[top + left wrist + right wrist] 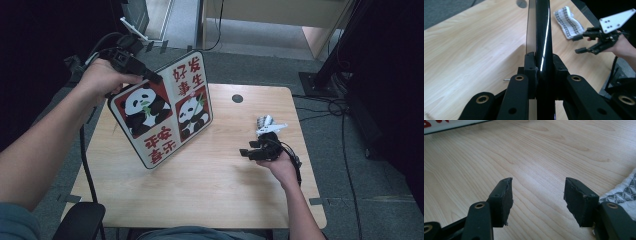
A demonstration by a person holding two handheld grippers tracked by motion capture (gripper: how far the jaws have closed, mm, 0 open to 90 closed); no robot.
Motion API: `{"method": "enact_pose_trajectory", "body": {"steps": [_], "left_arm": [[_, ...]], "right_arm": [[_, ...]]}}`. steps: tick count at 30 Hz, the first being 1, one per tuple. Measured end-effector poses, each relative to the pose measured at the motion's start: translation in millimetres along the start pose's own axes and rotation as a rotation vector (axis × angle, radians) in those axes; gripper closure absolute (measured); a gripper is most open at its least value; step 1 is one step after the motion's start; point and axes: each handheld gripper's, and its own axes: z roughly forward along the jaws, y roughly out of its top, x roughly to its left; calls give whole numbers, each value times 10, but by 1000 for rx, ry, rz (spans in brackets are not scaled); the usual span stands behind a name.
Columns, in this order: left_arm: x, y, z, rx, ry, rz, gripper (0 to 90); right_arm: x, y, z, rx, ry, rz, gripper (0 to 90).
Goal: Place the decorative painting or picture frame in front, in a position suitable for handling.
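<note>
A flat panel printed with pandas and red characters stands tilted over the left half of the wooden table, its lower corner close to the tabletop. My left gripper is shut on the panel's upper left edge. In the left gripper view the panel shows edge-on, glossy black, with both jaws of my left gripper pressed on it. My right gripper rests low at the table's right side, open, with bare wood between the jaws of this gripper. The left gripper view shows the right gripper farther off.
A small patterned cloth lies just behind the right gripper, also seen as a cloth and cloth. A round cable hole sits near the table's far edge. Cables and a black stand base lie on the floor at right.
</note>
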Motion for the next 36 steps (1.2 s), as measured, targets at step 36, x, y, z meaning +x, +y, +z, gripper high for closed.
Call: {"method": "enact_pose_trajectory", "body": {"steps": [36], "left_arm": [[-266, 69, 391, 41, 8, -7, 587]], "right_arm": [[4, -21, 27, 24, -2, -10, 409]]}}
